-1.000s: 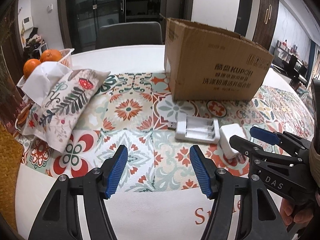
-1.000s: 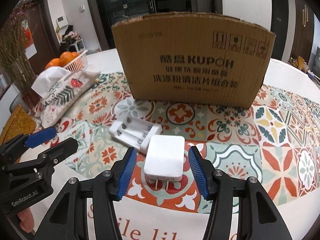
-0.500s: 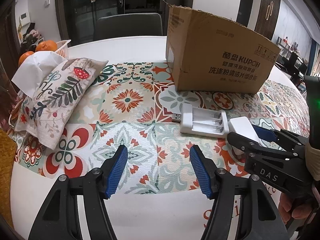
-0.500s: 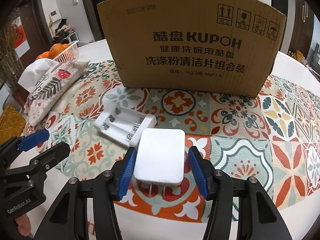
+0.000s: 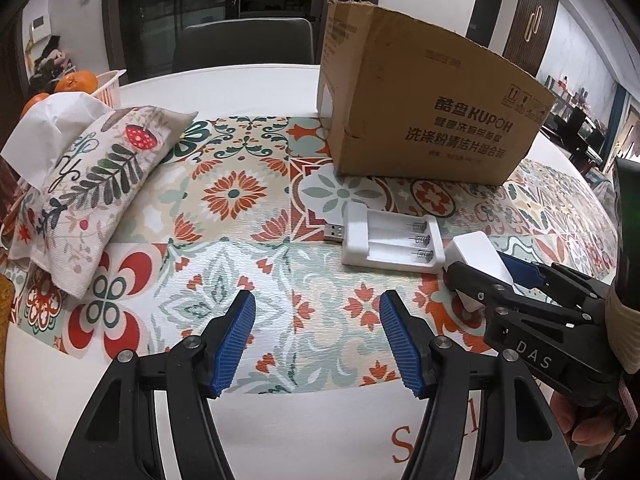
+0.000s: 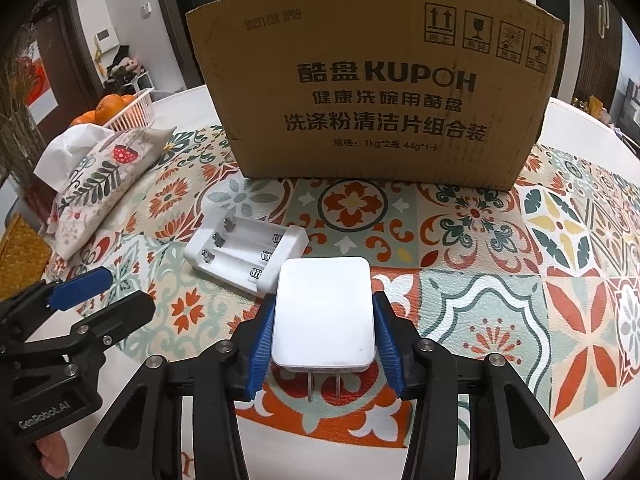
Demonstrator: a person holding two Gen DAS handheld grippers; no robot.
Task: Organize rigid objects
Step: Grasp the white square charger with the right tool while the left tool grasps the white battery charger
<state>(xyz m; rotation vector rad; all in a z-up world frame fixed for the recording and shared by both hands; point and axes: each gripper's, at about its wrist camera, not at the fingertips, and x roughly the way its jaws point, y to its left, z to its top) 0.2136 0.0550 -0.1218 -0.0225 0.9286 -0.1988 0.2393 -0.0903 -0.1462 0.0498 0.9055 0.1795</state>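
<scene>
Compared with the frame one second earlier, the blue pads of the right hand-held gripper had drawn inward and now touched both long sides of the white plug adapter; its jaws were closing, with the adapter between them. Half a second earlier, a narrow gap had shown on either side of the adapter. The adapter's flat face pointed up and its two metal prongs pointed back toward the gripper body, above the patterned mat. The cardboard box stood larger and closer ahead of the right hand-held gripper than one second before, upright on the worktop. The white battery charger, its three slots empty, lay ahead and to the left of the held adapter, its near corner just beside the adapter; whether the two touched could not be told. In the left wrist view the charger lay ahead and to the right of the left hand-held gripper, its USB plug pointing left. The left hand-held gripper's jaws stood apart at the same width as before, nothing between them, above the mat's near edge. A floral tissue pouch lay far to its left, and a white basket of oranges stood beyond.
</scene>
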